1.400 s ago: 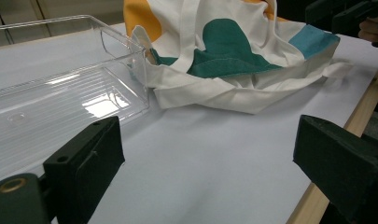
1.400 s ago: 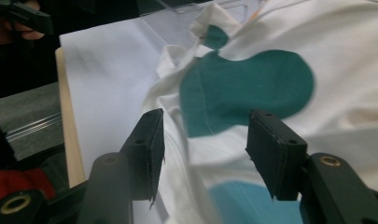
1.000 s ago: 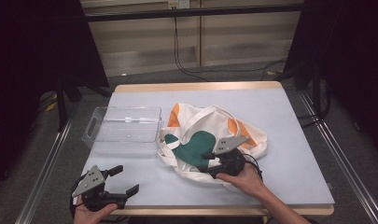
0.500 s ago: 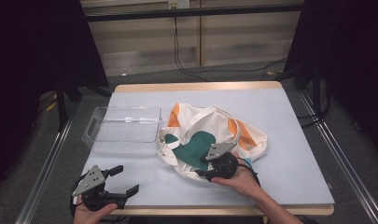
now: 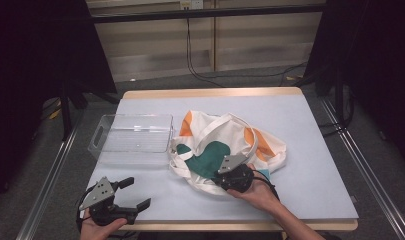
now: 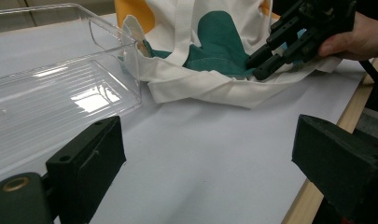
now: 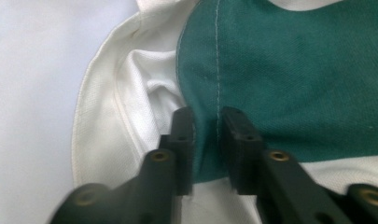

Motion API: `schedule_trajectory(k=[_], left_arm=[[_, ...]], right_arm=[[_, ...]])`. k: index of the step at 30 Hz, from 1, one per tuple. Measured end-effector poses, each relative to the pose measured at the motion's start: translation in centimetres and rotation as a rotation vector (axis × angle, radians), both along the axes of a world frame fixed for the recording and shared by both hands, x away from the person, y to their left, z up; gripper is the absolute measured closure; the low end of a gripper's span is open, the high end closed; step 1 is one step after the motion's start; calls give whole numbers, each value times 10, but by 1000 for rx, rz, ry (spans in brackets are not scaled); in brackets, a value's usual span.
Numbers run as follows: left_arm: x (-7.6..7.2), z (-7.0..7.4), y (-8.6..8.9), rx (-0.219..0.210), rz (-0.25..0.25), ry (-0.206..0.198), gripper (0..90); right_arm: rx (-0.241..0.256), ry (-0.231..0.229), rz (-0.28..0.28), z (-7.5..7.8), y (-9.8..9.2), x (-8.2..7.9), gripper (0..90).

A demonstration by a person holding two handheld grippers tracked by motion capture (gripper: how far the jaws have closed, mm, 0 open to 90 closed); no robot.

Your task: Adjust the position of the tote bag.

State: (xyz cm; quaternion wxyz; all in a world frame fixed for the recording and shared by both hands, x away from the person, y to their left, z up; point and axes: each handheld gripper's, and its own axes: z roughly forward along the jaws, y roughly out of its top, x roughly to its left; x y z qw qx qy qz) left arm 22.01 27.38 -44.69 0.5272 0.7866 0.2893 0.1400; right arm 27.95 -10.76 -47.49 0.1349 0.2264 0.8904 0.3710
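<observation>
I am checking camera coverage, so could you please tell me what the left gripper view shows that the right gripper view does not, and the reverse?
Left gripper view alone: the clear plastic bin, the wooden table edge, the open left gripper, and the person's hand holding the right gripper.

Right gripper view alone: a fold of the teal patch pinched between that gripper's nearly closed jaws.

Shared: the cream tote bag, its teal patch and the pale tabletop.

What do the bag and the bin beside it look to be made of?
The tote bag looks like woven cotton canvas, matte: the right gripper view shows a twill weave and stitched seams on the green patch. The bin looks like clear hard plastic, glossy, with ribbed floor and bright reflections.
</observation>
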Motion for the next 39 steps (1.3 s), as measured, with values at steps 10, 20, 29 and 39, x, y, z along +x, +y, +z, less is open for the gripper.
schedule_trajectory(k=[10,20,29,39], left_arm=[[0,0,-2,-2,-29,19,153],[1,-1,-3,7,-55,15,233],[-2,-1,-12,10,-82,30,219],[-3,-1,-17,19,-111,33,278]], right_arm=[[71,40,3,6,-8,4,862],[167,35,6,22,-22,3,869],[279,37,23,37,-37,4,869],[326,21,26,49,-46,2,869]])
